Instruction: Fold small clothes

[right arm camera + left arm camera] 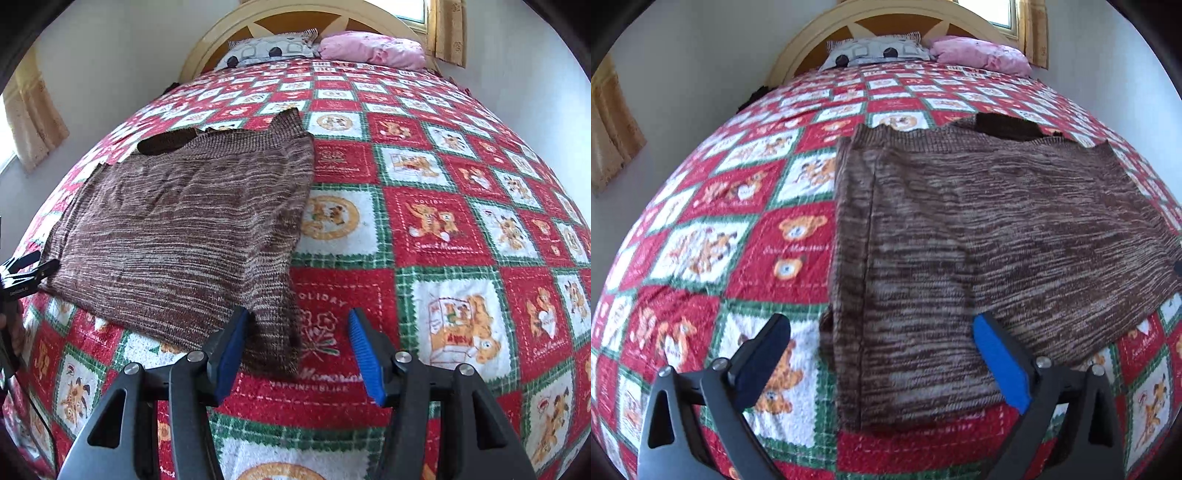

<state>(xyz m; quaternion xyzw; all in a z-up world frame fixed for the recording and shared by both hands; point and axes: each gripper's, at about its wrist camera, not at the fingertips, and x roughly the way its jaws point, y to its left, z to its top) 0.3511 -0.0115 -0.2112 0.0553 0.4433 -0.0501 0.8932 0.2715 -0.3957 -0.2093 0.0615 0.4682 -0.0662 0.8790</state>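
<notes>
Brown marled knit garment (979,236) lies spread flat on the bed (798,254), on a red, white and green checked bedspread printed with teddy bears. One side of the garment is turned in along a straight lengthwise fold, seen in the left wrist view as a dark seam line running from the far hem toward the near edge. A darker brown neck or collar patch (1004,127) shows at the garment's far end, toward the headboard (886,26). Near hem sits close to the foot-side edge of the bed. Left tongs (882,354) spread wide, not holding anything; their tips straddle the near left corner of the garment, the blue-padded finger (1001,365) over the knit, the dark finger over bare bedspread just beside the folded edge. Whether either pad touches the cloth cannot be told. Right tongs (297,350) also wide and empty, poised at the garment's near right corner (273,332); one blue pad (231,354) is over the knit edge, the other (365,358) over the red "Holiday" square beside it. From the right wrist view the left tongs' black frame shows at the far left, by the garment's other near corner. Two pillows lie at the head of the bed: a grey patterned one (875,51) and a pink one (979,53), side by side. Yellow curtains (613,129) hang on the walls.
</notes>
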